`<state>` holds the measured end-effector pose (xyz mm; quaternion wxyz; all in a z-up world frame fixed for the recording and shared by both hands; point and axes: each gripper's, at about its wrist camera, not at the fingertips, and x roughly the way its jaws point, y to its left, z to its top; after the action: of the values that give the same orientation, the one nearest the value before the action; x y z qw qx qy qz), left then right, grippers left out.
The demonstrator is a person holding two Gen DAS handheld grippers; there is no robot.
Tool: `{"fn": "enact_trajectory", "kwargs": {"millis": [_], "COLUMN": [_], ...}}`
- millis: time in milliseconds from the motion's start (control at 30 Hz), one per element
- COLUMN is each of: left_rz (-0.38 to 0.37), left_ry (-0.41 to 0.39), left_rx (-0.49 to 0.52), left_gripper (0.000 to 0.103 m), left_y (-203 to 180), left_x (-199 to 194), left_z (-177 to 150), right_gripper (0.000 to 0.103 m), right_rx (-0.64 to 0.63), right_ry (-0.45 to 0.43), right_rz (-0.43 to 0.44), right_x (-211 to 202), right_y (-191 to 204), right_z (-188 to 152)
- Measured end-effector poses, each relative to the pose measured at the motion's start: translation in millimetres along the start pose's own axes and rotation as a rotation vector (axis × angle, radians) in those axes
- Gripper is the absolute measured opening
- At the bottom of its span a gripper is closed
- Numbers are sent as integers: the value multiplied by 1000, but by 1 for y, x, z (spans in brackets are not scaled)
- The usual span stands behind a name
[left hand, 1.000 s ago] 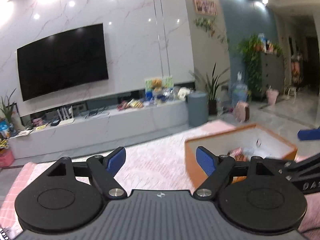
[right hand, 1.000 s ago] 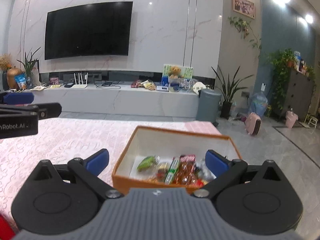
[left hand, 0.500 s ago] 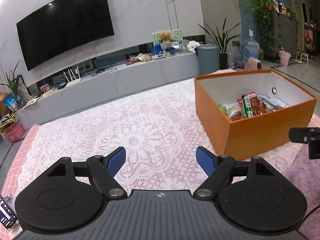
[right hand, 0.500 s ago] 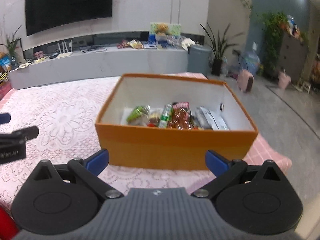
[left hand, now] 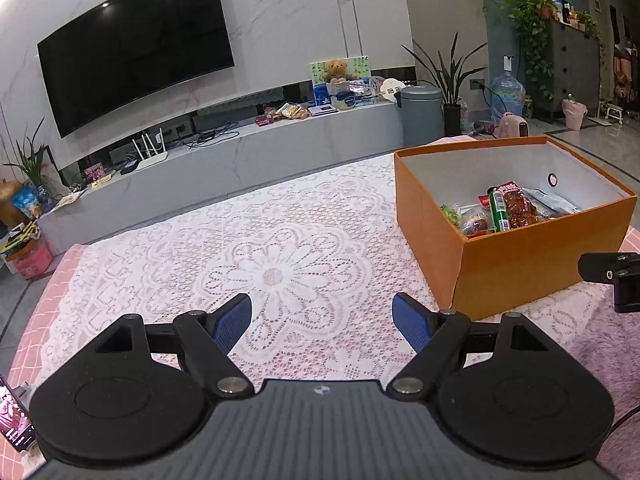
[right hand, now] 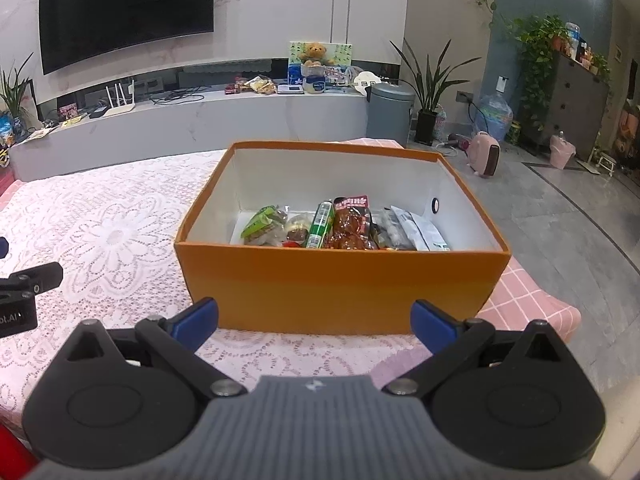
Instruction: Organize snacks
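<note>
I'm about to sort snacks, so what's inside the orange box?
The orange box holds a green packet, a green tube, a red-brown meat snack and white pouches. Its near wall hides the front floor and anything underneath the pile.

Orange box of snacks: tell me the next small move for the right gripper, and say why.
Probably ease the right gripper forward and up over the near wall of the orange box, toward the green snack tube. Its jaws stand open and empty just short of that wall, and every snack lies inside the box; the lace tablecloth beside it holds none.
</note>
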<state>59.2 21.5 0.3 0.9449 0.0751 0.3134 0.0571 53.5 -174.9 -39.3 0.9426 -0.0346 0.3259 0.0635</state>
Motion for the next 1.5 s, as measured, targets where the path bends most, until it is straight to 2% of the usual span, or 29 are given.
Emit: {"fn": "enact_trajectory", "kwargs": {"millis": [1500], "left_rz": [23], "left_ry": [0], "left_rx": [-21], "left_gripper": [94], "left_y": [7], "left_x": [-6], "left_z": [3], "right_gripper": [100], "right_rx": [-37], "right_ry": [-17], "right_rz": [11], "right_x": [-5], "right_y": [9], "right_z": [3]}}
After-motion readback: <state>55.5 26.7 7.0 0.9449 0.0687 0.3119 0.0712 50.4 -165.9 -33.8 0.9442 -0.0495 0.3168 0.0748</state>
